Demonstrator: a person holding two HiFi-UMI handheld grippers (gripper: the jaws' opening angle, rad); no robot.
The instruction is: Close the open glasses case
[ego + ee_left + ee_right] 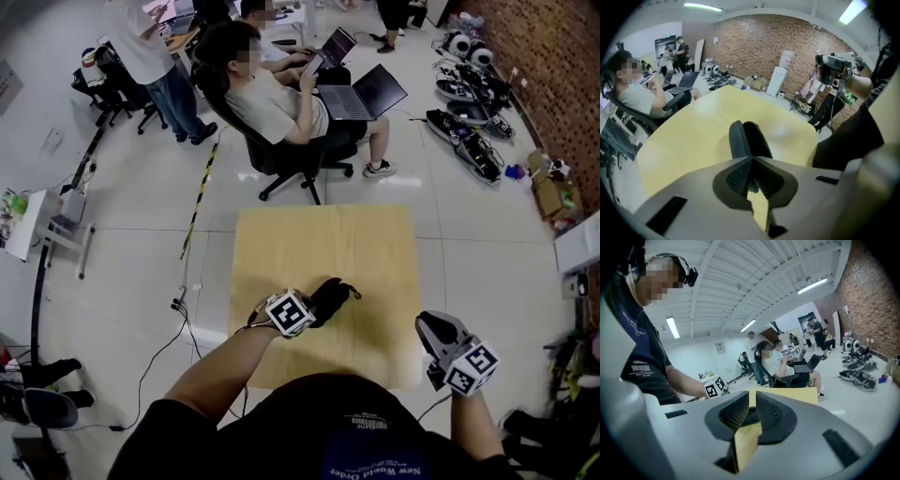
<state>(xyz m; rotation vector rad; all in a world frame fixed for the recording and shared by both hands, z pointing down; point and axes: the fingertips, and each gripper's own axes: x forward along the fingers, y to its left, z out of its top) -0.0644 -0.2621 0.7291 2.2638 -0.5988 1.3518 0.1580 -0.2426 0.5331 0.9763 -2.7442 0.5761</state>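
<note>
A black glasses case [336,296] lies on the pale wooden table [323,248], near its front left. In the left gripper view the case [747,139] sits just past the jaw tips, its two halves together with a thin seam between them. My left gripper [751,158] is shut, pads meeting with nothing between them; in the head view it [317,306] hovers right at the case's near end. My right gripper [437,330] hangs off the table's front right corner, jaws a little apart and holding nothing [752,397].
A person with a laptop sits in an office chair [286,155] just beyond the table's far edge. Robot gear [469,122] lines the brick wall at the right. A cable [178,319] trails on the floor to the table's left.
</note>
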